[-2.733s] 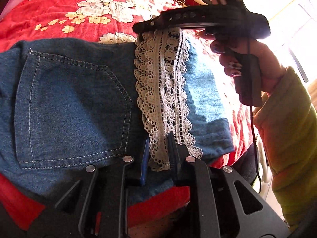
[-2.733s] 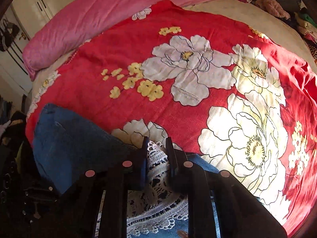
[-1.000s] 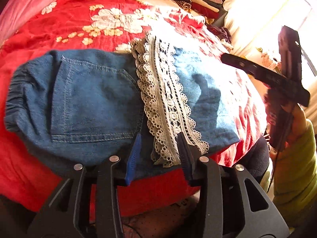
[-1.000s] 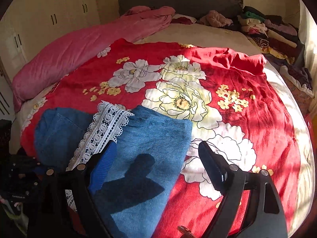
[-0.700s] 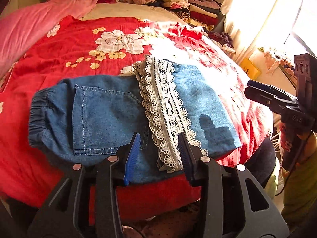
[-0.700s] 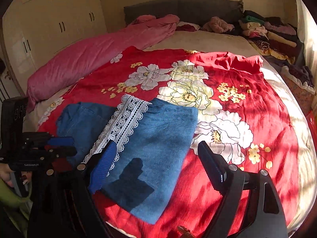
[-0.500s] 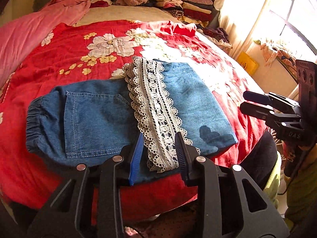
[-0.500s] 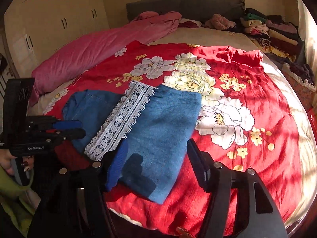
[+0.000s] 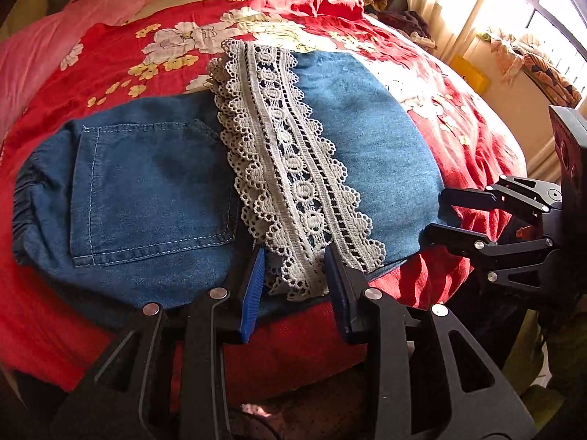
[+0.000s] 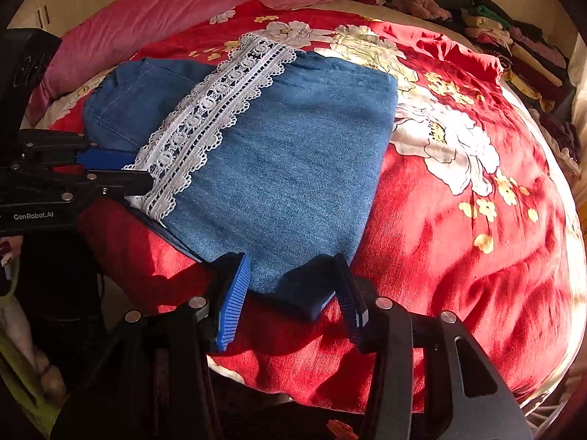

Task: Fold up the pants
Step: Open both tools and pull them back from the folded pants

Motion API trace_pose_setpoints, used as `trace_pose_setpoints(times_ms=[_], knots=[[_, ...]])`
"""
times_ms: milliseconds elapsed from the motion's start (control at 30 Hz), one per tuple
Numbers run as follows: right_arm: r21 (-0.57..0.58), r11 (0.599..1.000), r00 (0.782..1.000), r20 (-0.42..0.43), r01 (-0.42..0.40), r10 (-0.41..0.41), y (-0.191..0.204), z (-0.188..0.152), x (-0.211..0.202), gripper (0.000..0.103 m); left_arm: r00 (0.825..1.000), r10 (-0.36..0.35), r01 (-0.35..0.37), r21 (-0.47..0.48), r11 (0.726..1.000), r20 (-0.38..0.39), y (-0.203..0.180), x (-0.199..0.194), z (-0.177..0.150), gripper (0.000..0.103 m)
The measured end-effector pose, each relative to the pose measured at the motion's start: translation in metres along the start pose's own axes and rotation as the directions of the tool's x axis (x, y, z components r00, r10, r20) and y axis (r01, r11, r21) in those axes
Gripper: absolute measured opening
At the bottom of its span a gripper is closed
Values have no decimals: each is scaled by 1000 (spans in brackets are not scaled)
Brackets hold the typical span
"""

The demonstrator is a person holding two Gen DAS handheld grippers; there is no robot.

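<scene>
Item: denim pants (image 9: 154, 190), already folded once, lying near the front edge of a bed on a red floral bedspread (image 10: 458, 220); the lace-trimmed hem (image 9: 290, 183) is lying across the middle of the bundle, beside the back pocket (image 9: 150, 187), because the legs are sitting doubled over the seat. The elastic waistband (image 9: 24, 198) is forming the far left end in the left view. Left gripper (image 9: 295, 289): its blue pads are straddling the near end of the lace strip, jaws partly parted, and no pinch is showing, so it is reading as released, probably lining up on the edge where the layers meet. Right gripper (image 10: 290, 293): it is straddling the near corner of the folded leg panel (image 10: 286, 168), the denim sitting between the pads with gaps visible on both sides; its jaws are just closing in toward that corner and are not yet gripping. In the left view the same tool (image 9: 458, 216) is showing at the right end of the bundle, pointing inward. Judgement: both tools are taking hold along the near side so the right half can be carried over the pocket half for a further fold. A pink quilt (image 10: 165, 18) and stacked clothes (image 10: 521, 47) are lying at the far side, well apart from the work.
</scene>
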State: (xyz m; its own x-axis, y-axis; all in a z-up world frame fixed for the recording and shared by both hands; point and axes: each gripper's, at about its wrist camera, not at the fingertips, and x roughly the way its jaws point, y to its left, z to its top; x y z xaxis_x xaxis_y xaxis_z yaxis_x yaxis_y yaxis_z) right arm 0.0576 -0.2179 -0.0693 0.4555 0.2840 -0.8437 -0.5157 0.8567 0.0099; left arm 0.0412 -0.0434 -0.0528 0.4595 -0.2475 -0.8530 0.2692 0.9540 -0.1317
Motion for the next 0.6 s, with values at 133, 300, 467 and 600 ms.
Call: trace_pose_setpoints(times_ms=[133,300,467,600], knots=[[14,1000,1000,1,-11,11,-2,-1,-2,44,1000,0,0,-1,1000,3,0,-2,0,26],[45,998,999,15,-35,35,-4,0,-10,46,1000,4,-4,-3,1000,13,-1,-7,1,26],[79,995,997,56,-56,52,-11,1,-24,53,1000,9,-9,-6,1000,27,-2,-12,2,28],[91,995,995,90,-47,39,-15,2,-35,64,999,10,-10,-9,1000,39,-2,-17,2,35]])
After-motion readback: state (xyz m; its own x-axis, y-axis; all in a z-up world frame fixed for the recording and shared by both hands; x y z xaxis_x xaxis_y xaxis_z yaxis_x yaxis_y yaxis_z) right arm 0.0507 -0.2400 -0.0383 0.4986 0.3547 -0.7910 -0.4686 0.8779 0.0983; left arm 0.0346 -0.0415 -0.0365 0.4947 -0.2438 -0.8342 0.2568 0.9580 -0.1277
